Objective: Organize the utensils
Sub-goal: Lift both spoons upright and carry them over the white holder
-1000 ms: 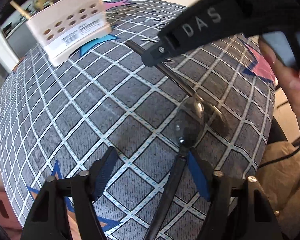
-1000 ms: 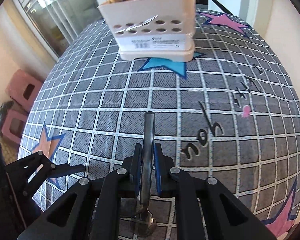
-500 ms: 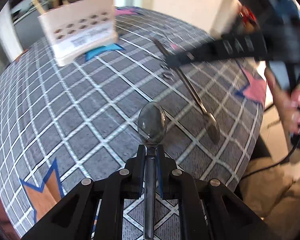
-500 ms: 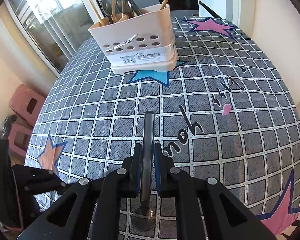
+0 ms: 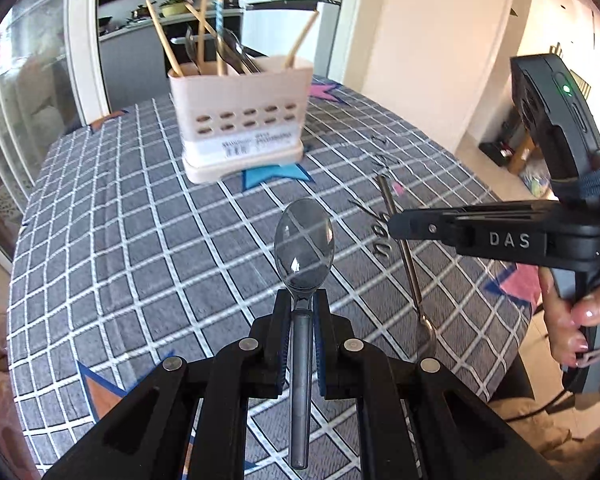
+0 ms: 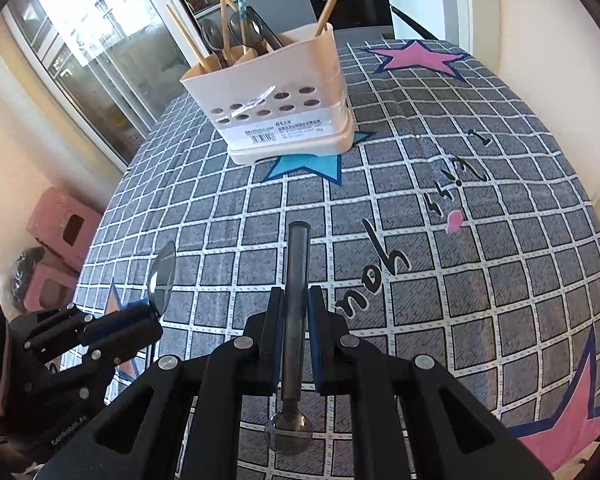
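Note:
My left gripper is shut on a clear grey plastic spoon, bowl pointing forward, held above the table. My right gripper is shut on a second grey spoon, handle forward and bowl hanging below the fingers. The right gripper also shows in the left wrist view, the left one in the right wrist view. A cream utensil holder with chopsticks and spoons stands at the far middle of the table; it also shows in the right wrist view.
The round table wears a grey checked cloth with stars and lettering. Pink stools stand on the floor at left. A glass door is behind the holder, a wall at right.
My left gripper closed on the clear spoon and lifted it off the cloth. Both grippers rose and tilted up toward the holder, each carrying its spoon.

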Demonstrator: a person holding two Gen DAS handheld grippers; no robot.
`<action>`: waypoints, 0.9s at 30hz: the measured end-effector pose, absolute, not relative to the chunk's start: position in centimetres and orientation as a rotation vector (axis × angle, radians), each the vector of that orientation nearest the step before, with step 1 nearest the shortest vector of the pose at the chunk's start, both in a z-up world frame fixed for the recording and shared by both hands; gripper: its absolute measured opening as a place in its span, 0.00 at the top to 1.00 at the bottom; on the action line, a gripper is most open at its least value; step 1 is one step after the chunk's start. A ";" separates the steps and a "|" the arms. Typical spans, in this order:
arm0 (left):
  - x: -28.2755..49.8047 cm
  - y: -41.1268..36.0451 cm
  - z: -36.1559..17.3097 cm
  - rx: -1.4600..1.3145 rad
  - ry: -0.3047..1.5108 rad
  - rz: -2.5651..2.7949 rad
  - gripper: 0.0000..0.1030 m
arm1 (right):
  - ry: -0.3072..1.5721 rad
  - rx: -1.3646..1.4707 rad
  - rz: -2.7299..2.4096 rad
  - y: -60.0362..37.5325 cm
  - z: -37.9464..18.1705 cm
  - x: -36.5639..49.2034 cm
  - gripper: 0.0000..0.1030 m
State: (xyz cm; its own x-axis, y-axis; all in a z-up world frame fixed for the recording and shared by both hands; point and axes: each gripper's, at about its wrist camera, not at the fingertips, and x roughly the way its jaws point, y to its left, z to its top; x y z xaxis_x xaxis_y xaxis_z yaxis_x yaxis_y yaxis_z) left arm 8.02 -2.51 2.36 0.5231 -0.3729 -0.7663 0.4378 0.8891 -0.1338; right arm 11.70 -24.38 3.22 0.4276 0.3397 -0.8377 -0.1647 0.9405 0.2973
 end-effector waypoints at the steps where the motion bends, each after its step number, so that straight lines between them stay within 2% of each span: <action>1: 8.2 -2.4 2.5 0.073 0.891 -0.480 0.59 | 1.081 0.179 0.318 -24.3 3.5 11.8 0.88; 27: 13.4 -0.5 10.0 -0.010 0.672 -0.350 0.59 | 0.879 0.140 0.368 -23.3 12.4 16.2 0.88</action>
State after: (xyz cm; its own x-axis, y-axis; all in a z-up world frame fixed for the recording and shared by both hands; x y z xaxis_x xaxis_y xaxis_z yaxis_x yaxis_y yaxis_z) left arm 13.40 -0.48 10.00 0.7263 -0.3210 -0.6078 0.3145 0.9415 -0.1214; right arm 16.22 -23.33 12.37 0.5796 0.3708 -0.7256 -0.2573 0.9282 0.2688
